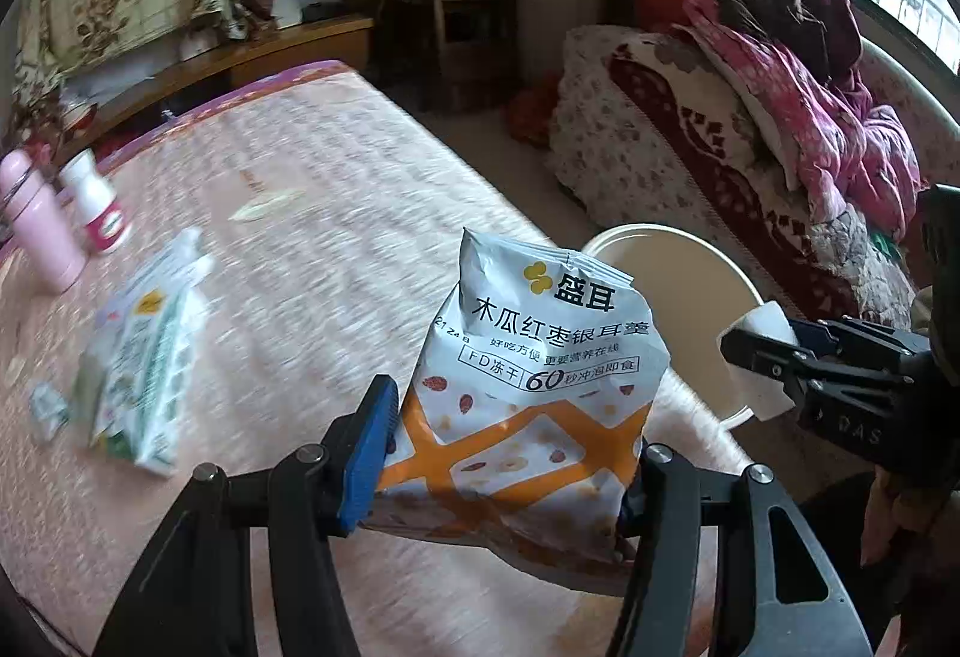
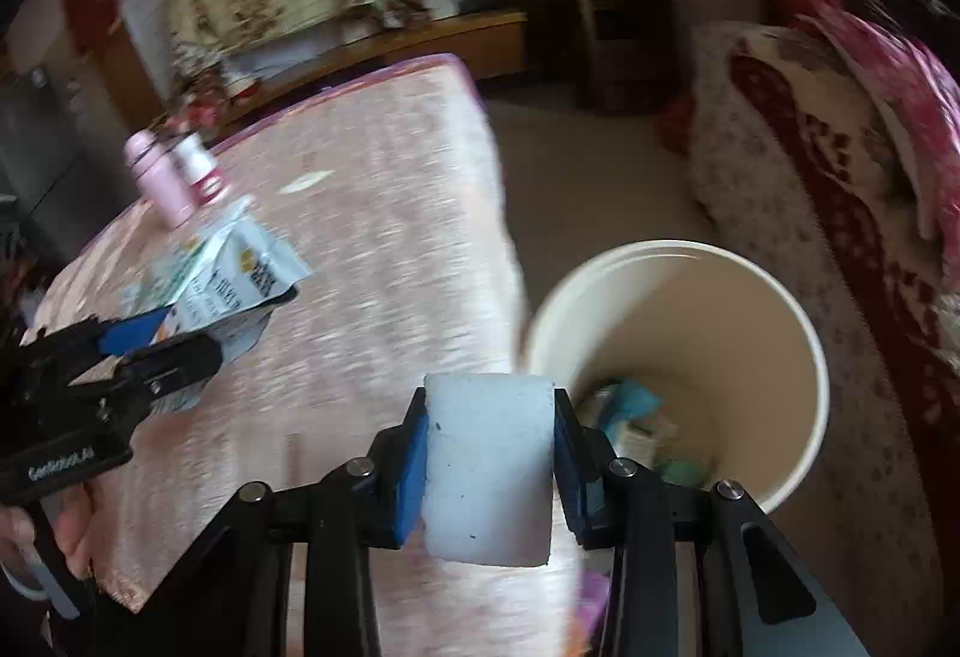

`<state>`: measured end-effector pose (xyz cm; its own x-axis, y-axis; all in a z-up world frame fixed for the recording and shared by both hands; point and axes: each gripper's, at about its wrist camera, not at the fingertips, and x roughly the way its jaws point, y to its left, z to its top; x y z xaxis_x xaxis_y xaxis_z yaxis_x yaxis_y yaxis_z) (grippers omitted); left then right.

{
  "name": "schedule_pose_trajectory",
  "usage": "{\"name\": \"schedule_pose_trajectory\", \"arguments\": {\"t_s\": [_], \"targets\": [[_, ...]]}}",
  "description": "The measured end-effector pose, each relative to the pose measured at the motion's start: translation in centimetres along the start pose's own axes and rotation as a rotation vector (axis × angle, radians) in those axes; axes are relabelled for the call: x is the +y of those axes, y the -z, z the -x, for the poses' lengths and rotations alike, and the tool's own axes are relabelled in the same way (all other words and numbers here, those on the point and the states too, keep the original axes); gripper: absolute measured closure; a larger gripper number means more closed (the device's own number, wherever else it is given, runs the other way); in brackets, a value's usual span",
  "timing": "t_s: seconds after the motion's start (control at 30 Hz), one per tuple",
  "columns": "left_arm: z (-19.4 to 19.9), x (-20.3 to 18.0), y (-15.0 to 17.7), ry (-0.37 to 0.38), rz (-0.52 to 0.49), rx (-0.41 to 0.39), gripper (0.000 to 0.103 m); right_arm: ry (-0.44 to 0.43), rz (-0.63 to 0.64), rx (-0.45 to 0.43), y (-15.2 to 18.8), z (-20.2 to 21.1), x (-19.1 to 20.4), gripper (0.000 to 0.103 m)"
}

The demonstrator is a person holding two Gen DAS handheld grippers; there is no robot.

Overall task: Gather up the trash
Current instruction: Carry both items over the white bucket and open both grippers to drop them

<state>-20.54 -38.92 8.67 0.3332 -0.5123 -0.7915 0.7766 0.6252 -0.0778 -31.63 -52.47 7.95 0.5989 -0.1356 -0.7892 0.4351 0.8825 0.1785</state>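
We hold a light, crinkly snack pouch (image 1: 528,399) clamped low in the left claw (image 1: 510,453) above the tabletop (image 1: 288,237), while the right claw (image 2: 489,471) squeezes a soft white foam block (image 2: 489,459) near the bin (image 2: 798,333).

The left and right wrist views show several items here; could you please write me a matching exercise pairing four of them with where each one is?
Things:
1. snack bag
2. white foam block
3. pink bottle
4. cream bin

Places:
A. standing on the table
B. on the floor beside the table
C. clamped in the left gripper
D. clamped in the right gripper

Pairs: 1-C, 2-D, 3-A, 4-B
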Motion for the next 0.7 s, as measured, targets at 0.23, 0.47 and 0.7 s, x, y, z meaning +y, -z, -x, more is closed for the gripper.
{"name": "schedule_pose_trajectory", "arguments": {"t_s": [0.23, 0.47, 0.7], "targets": [[-3.1, -4.2, -2.4, 0.059, -0.017, 0.016, 0.042, 0.078, -0.099, -0.020, -1.4, -0.6, -6.2, 0.064], [-6.5, -7.4, -4.1, 0.126, -0.020, 0.046, 0.041, 0.146, -0.154, -0.013, -1.3, -2.2, -9.9, 0.061], [-8.6, -9.1, -4.9, 0.169, -0.017, 0.061, 0.036, 0.160, -0.253, -0.025, -0.7, -3.3, -12.6, 0.041]]}}
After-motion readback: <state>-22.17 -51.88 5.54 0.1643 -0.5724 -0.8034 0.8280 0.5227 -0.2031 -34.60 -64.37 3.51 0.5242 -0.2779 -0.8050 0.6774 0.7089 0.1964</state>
